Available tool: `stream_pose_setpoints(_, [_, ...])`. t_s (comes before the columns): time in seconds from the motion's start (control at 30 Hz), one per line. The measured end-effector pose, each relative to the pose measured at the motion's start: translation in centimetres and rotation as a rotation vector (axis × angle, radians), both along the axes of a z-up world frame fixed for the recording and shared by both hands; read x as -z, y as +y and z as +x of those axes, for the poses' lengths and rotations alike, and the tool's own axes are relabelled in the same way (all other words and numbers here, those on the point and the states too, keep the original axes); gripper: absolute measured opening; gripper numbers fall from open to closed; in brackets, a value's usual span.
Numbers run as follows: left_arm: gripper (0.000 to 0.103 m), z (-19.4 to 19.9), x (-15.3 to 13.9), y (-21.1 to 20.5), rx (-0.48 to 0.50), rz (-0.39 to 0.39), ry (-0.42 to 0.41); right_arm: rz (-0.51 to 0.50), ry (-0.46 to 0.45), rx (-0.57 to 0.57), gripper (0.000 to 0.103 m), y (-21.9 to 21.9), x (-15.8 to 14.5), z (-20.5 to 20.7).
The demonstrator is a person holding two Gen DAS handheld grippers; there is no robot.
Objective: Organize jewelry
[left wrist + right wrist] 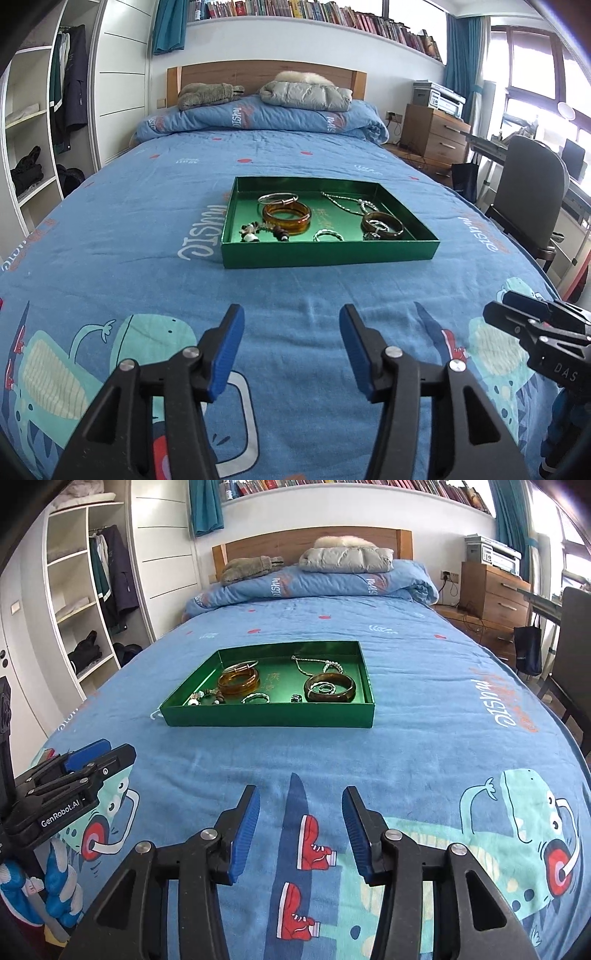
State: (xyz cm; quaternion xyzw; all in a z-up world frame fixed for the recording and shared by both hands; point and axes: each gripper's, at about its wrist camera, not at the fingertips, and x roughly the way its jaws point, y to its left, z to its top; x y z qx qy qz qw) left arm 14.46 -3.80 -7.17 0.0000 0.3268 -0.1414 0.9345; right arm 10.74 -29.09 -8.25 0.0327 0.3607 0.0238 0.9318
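Observation:
A shallow green tray lies on the blue bedspread, mid-bed. Inside it are an amber bangle, a thin silver bangle, a dark brown bangle, a beaded necklace, a twisted silver bracelet and a beaded charm. My left gripper hovers over the bedspread short of the tray, open and empty. My right gripper does the same further right, open and empty.
The bed's right edge borders a grey chair and a wooden drawer unit with a printer. An open wardrobe stands to the left. A folded quilt and clothes lie at the headboard.

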Motion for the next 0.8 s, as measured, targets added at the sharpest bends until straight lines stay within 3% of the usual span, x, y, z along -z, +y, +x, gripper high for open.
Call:
stream_pose_setpoints(0.3, [0.064, -1.0, -0.2, 1.0, -0.036, 0.019, -0.023, -0.025, -0.027, 0.024, 0.056, 0.2, -0.1, -1.1])
stream_pose_setpoints(0.4, [0.065, -1.0, -0.1, 1.0, -0.039, 0.023, -0.023, -0.031, -0.031, 0.031, 0.064, 0.1, 0.1, -1.3])
stream_pose_setpoints(0.8, [0.068, -0.1, 0.3, 0.5, -0.051, 0.035, -0.012, -0.023, -0.032, 0.06, 0.065, -1.3, 1.2, -1.6])
